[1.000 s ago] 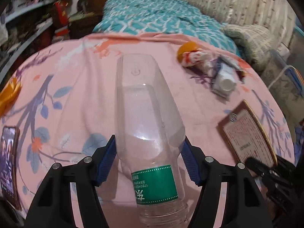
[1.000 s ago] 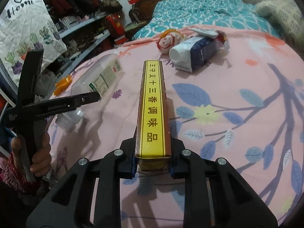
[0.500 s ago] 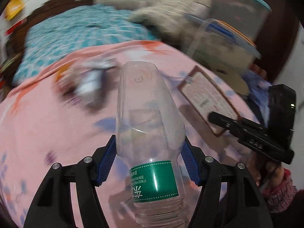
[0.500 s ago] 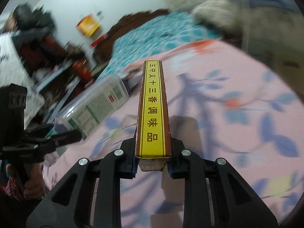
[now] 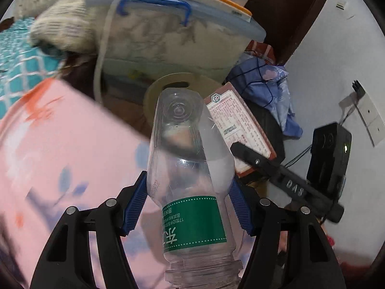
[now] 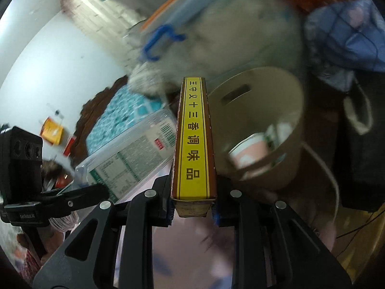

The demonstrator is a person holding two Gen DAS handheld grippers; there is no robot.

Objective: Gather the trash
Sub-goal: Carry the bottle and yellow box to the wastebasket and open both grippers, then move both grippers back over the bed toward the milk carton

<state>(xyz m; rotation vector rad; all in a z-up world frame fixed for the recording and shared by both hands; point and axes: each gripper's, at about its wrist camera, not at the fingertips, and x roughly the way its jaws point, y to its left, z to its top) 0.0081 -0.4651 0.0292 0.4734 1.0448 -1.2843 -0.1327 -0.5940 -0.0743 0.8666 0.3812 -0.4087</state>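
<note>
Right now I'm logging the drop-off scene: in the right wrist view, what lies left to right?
Left gripper → plastic bottle → yellow box → tan bin → blue cloth.

Both views swing off the pink bedspread (image 5: 60,149) toward the clutter beside the bed: a second ago the spread filled each frame, and now it fills only the 8 o'clock part of the left wrist view. A tan bin (image 6: 286,130) comes into sight at 3 o'clock of the yellow box (image 6: 193,142), with a pink cup (image 6: 250,154) inside, and at 12 o'clock of the clear bottle (image 5: 187,168) in the left view. A lidded storage tub (image 5: 168,41) with a blue handle (image 5: 154,2) now fills the upper frames, where the teal quilt lay.
</note>
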